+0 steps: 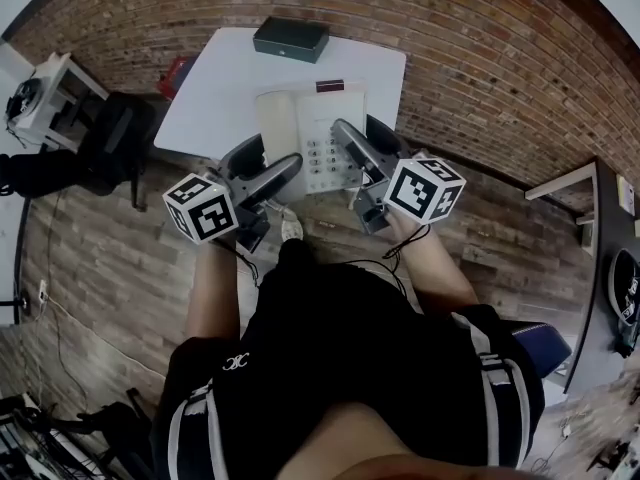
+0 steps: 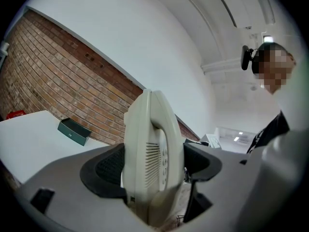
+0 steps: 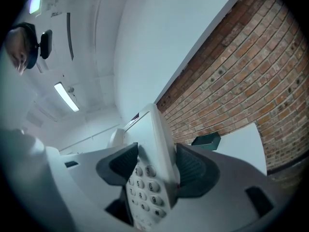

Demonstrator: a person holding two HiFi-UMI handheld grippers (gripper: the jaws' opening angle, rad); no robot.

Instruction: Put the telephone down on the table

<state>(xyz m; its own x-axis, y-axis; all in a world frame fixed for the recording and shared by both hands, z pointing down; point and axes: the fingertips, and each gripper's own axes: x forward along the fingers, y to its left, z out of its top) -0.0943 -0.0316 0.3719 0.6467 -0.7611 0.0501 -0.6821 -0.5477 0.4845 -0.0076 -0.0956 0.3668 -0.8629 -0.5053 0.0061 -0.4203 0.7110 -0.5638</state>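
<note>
While the person stands at the near edge of the white table (image 1: 215,88), both tongs pinch the cream telephone (image 1: 305,128): the left gripper (image 1: 268,160) has its pads pressed on the phone's left side, and the right gripper (image 1: 358,136) clamps the right side by the keypad. The phone is tipped up between them over the near part of the table; can't tell if it touches the top. A dark green box (image 1: 291,38) sits at the far edge, well apart.

Near corners of the telephone (image 1: 305,116) behind the left gripper (image 1: 275,155) and right gripper (image 1: 358,130); keypad (image 1: 322,158) print too small for reading.
</note>
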